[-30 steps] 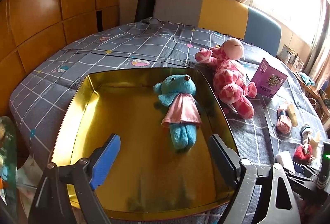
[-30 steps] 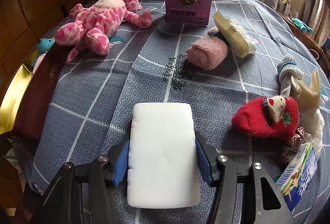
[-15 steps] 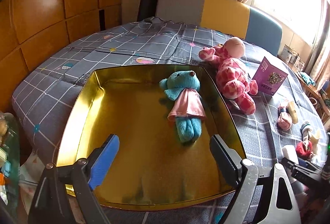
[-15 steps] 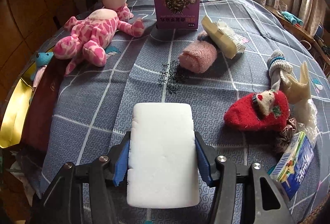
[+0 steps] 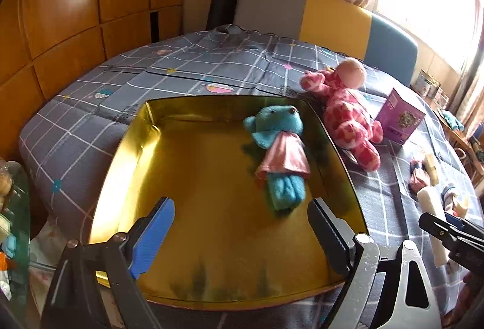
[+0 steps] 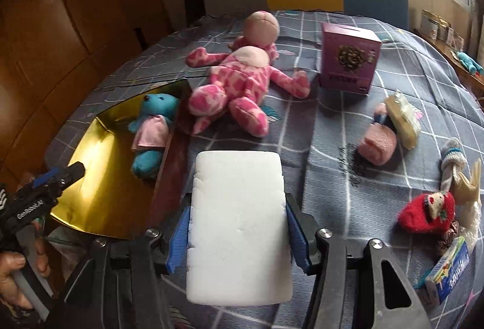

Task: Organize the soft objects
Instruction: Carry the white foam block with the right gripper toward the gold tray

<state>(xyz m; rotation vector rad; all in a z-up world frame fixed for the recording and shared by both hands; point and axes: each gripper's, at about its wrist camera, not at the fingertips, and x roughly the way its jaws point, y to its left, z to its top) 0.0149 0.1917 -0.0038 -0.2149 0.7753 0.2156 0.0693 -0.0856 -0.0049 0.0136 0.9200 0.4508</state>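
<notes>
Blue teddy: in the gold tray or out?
In. The blue teddy lies on its back inside the gold tray, by the wall nearest the pink plush.

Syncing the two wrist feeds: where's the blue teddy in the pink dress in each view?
Left wrist: blue teddy centre-right, lying inside the gold tray along its right wall, head away from the camera.
Right wrist: blue teddy left of centre, in the same tray against its near wall.
Shared landmark: the pink spotted plush on the quilt just outside that wall.
</notes>
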